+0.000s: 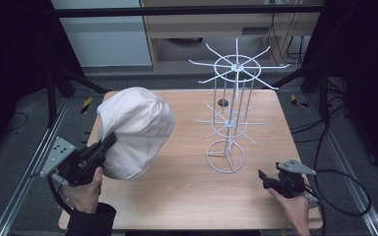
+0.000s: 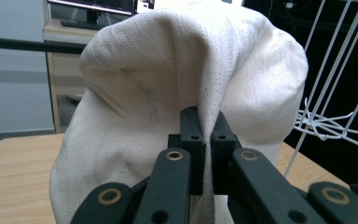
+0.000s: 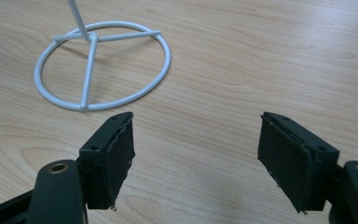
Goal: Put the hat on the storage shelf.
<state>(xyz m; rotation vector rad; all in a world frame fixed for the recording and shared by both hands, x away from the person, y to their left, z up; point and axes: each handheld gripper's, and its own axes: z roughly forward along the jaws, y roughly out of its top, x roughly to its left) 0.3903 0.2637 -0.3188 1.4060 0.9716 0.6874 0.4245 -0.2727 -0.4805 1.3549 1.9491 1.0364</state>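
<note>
Cream fabric hat held up off the bench by the left gripper, at the bench's left half, near the white wire rack but apart from it. Left fingers pressed together on a fold of the hat's cloth. Right gripper low at the near right corner, fingers wide apart, nothing between them.

Progress, as judged: the hat is picked up and lifted; it is not yet on the rack. No prong carries anything. Likely work left: carry the hat across, set it on a prong or the top ring, release. Early to middle stage.

View differences:
- High view gives the layout: hat left, rack centre-right, right gripper idle just off the rack's base ring.
- Left gripper view gives the grip itself: cloth running down between the two black fingers, weave visible, rack prongs off to the side.
- Right gripper view gives the open fingers over bare wood, with the base ring ahead; no hat here.
</note>
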